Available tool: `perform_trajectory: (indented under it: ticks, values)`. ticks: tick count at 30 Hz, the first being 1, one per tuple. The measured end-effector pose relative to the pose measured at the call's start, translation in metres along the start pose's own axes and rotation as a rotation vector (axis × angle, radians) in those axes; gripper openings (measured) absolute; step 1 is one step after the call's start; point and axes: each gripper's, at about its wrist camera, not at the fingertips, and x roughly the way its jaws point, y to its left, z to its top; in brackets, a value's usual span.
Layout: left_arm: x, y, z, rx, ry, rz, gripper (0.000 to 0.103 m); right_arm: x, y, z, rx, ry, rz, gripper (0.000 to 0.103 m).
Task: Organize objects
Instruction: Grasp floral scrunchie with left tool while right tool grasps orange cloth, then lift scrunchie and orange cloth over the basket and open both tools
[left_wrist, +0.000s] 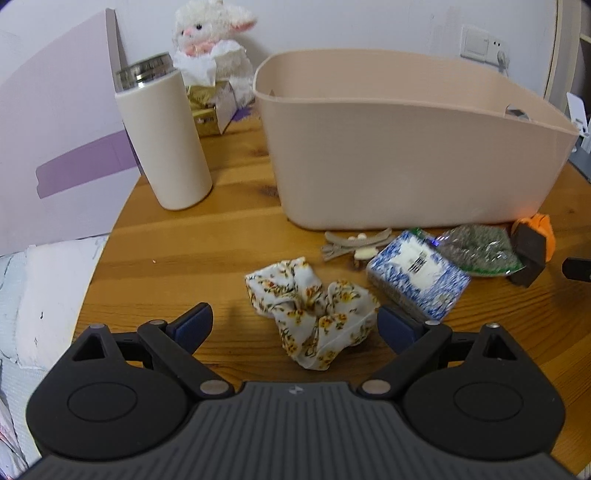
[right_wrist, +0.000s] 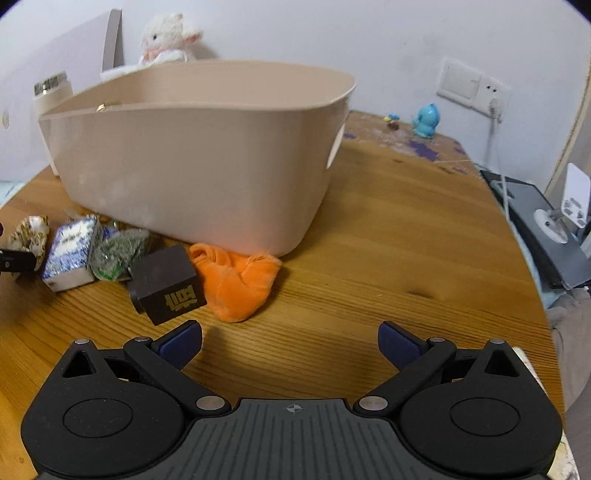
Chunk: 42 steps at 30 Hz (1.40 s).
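A beige plastic bin (left_wrist: 406, 155) stands on the wooden table; it also shows in the right wrist view (right_wrist: 192, 166). In front of it lie a floral scrunchie (left_wrist: 310, 314), hair clips (left_wrist: 351, 245), a blue-white tissue pack (left_wrist: 417, 273), a green packet (left_wrist: 480, 249), a dark box (right_wrist: 166, 284) and an orange cloth (right_wrist: 236, 280). My left gripper (left_wrist: 295, 326) is open, its fingers on either side of the scrunchie's near end. My right gripper (right_wrist: 290, 343) is open and empty over bare table, just in front of the dark box and orange cloth.
A cream flask (left_wrist: 162, 136) stands left of the bin, with a plush lamb (left_wrist: 210, 37) and gold box behind it. A blue figurine (right_wrist: 426, 120) sits at the back right. A wall socket (right_wrist: 476, 86) and cable are at right. The table edge curves at left.
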Motion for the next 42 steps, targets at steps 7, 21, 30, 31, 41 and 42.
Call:
perform_trajectory:
  ticks: [7, 21, 30, 31, 41, 42]
  values:
    - [0.017, 0.007, 0.002, -0.018, 0.021, -0.032, 0.096, 0.018, -0.004, 0.008, 0.033, 0.001, 0.049, 0.103]
    - [0.018, 0.002, 0.001, -0.019, -0.017, -0.11, 0.046, 0.014, 0.005, 0.012, 0.038, -0.084, 0.048, 0.027]
    - [0.006, -0.005, -0.002, -0.019, -0.021, -0.12, 0.019, -0.009, 0.01, 0.005, 0.021, -0.102, 0.059, 0.013]
    - [0.002, -0.004, -0.002, -0.022, -0.029, -0.121, 0.018, -0.013, 0.01, 0.006, 0.02, -0.111, 0.058, 0.013]
    - [-0.045, -0.005, 0.007, -0.03, -0.145, -0.11, 0.018, -0.072, 0.004, 0.019, 0.031, -0.241, 0.075, 0.013]
    - [-0.05, -0.007, 0.009, -0.027, -0.158, -0.107, 0.018, -0.079, 0.002, 0.021, 0.032, -0.258, 0.072, 0.013]
